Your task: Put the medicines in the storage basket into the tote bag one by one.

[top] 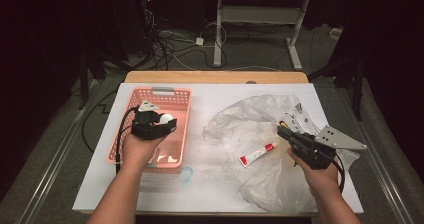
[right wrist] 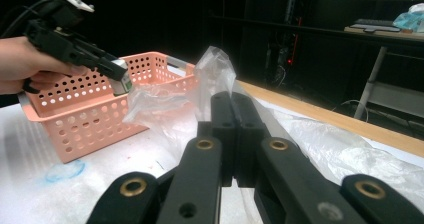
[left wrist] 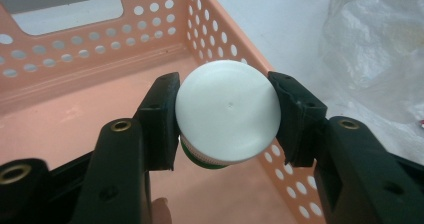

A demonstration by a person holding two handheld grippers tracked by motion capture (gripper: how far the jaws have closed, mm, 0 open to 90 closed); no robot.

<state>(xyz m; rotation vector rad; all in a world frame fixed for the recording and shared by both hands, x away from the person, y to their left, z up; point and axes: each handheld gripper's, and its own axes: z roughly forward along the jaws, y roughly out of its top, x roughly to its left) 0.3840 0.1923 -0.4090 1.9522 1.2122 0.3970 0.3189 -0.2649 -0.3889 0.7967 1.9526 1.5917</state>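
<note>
My left gripper (left wrist: 227,119) is shut on a small bottle with a round white cap (left wrist: 227,115) and a green band beneath it. It holds the bottle above the inside of a pink perforated basket (top: 182,101) at the table's left. In the right gripper view the bottle (right wrist: 121,84) hangs at the basket's rim (right wrist: 90,91). My right gripper (right wrist: 233,101) is shut, its jaws pressed together on the film of a clear plastic bag (top: 250,119), which peaks right at the tips. A red and white tube (top: 257,155) lies on the bag's near edge, left of my right gripper (top: 281,130).
A white sheet (top: 210,189) covers the table, with a wooden edge (top: 215,77) at the far side. A faint blue ring (top: 186,174) is marked near the basket's front right corner. Cables and table legs stand on the floor beyond.
</note>
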